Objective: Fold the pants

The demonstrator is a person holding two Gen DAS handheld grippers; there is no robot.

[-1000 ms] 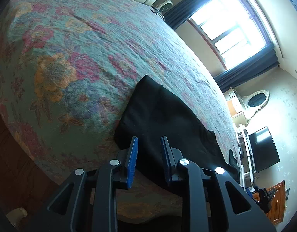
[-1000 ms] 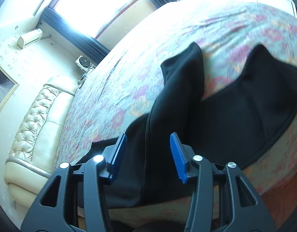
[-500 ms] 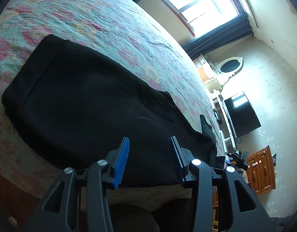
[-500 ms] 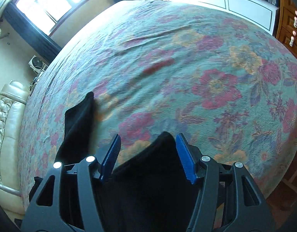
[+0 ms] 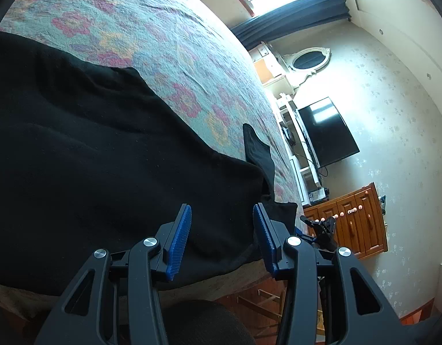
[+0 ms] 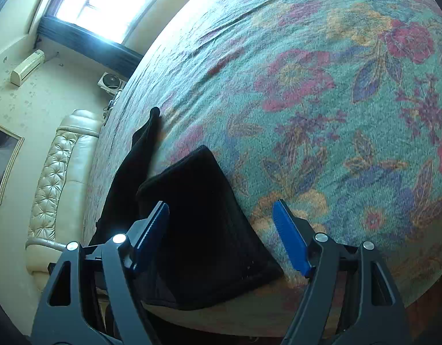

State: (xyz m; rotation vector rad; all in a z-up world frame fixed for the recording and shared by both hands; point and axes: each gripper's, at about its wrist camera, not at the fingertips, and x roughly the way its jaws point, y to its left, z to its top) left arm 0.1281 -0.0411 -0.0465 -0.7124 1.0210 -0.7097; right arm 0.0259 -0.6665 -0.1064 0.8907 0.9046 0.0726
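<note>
1. While the black pants (image 5: pixel 100 155) lie spread along the near edge of the bed (image 5: pixel 169 49), filling the left and centre of the left wrist view, the step in hand looks like the setup for a fold: both grippers are placed at the garment's near edge and neither grips it.
2. The left gripper (image 5: pixel 219 238) hovers at the lower centre of its frame, over the pants' near hem; its fingers have just been opening and stand apart, with cloth behind them but nothing pinched.
3. The right gripper (image 6: pixel 221 235) sits at the lower centre of its frame, angled down at the end of the pants (image 6: pixel 203 218); its fingers have just been opening wide, released, and straddle that end without pressing on it.
4. A second strip of the pants runs up the left of the right wrist view toward the padded headboard (image 6: pixel 57 172).
5. My judgement: the next move calls for each gripper to close on an edge of the cloth, then lift and carry it over the rest, keeping both sides even.
</note>
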